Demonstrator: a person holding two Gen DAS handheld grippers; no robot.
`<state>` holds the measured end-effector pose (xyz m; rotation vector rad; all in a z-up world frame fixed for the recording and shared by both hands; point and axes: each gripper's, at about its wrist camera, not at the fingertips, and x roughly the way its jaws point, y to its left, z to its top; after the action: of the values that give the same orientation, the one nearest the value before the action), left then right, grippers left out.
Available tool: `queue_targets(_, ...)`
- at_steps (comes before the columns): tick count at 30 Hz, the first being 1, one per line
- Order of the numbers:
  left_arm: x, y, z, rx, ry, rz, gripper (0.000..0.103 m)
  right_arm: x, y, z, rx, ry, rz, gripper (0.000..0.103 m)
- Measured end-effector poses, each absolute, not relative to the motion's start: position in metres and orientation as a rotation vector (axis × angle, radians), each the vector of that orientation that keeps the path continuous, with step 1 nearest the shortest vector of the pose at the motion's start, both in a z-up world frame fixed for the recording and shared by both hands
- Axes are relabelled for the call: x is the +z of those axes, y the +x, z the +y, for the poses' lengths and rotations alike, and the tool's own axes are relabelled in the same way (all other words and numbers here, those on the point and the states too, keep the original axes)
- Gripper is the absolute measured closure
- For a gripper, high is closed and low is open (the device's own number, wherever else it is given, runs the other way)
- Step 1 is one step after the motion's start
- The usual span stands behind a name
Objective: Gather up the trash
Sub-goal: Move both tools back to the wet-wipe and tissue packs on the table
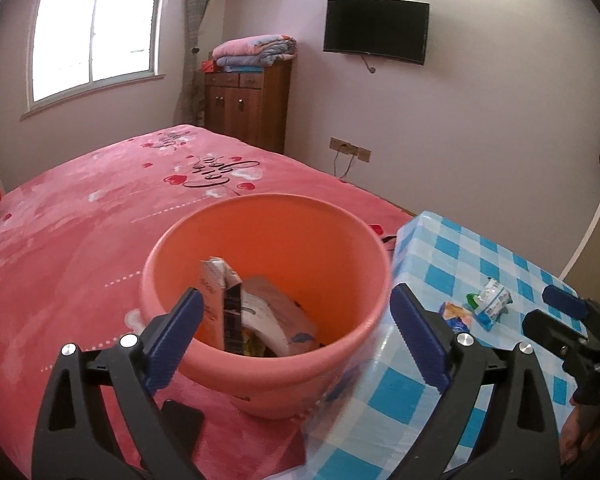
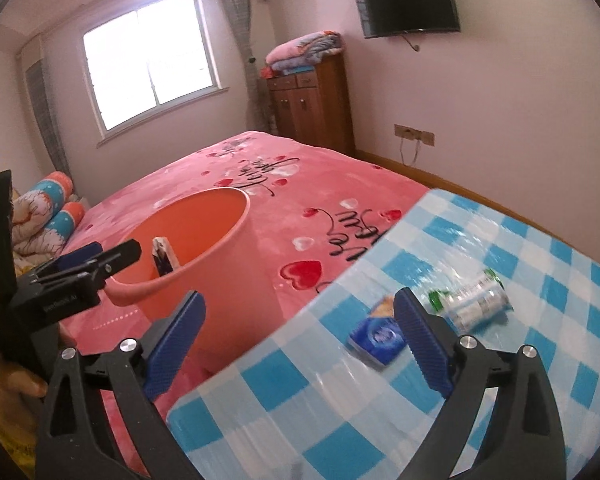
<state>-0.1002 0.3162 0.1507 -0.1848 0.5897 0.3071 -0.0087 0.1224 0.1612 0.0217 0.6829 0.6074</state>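
Observation:
An orange bucket point(image 1: 268, 240) point(image 2: 204, 240) stands on the pink bed against the table's edge. It holds a tall carton point(image 1: 216, 292) and a white and pink pack point(image 1: 276, 312). My left gripper point(image 1: 296, 292) point(image 2: 112, 250) is open over the bucket's near rim, with nothing between its fingers. On the blue checked table point(image 1: 420, 400) point(image 2: 380, 420) lie a blue snack packet point(image 1: 456, 314) point(image 2: 376, 338) and a crumpled white and green wrapper point(image 1: 492, 300) point(image 2: 476, 300). My right gripper point(image 2: 300, 296) point(image 1: 548, 308) is open above the table's near left part, its right finger just in front of the blue packet.
The pink heart-print bed point(image 2: 320, 184) fills the left and middle. A dark flat object point(image 1: 180, 420) lies on it near the bucket. Pillows point(image 2: 52, 208) sit at the far left. A wooden cabinet point(image 2: 312, 104) with folded blankets, a wall TV point(image 2: 408, 0) and a window point(image 2: 152, 68) line the far walls.

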Motion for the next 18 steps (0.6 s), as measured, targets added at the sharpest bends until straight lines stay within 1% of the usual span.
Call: queue_targets(18,0.158,-0.094,0.254,0.231,-0.09,0.602,0.008,0.15,-0.034,0.066,0.521,0.063,0.674,0.009)
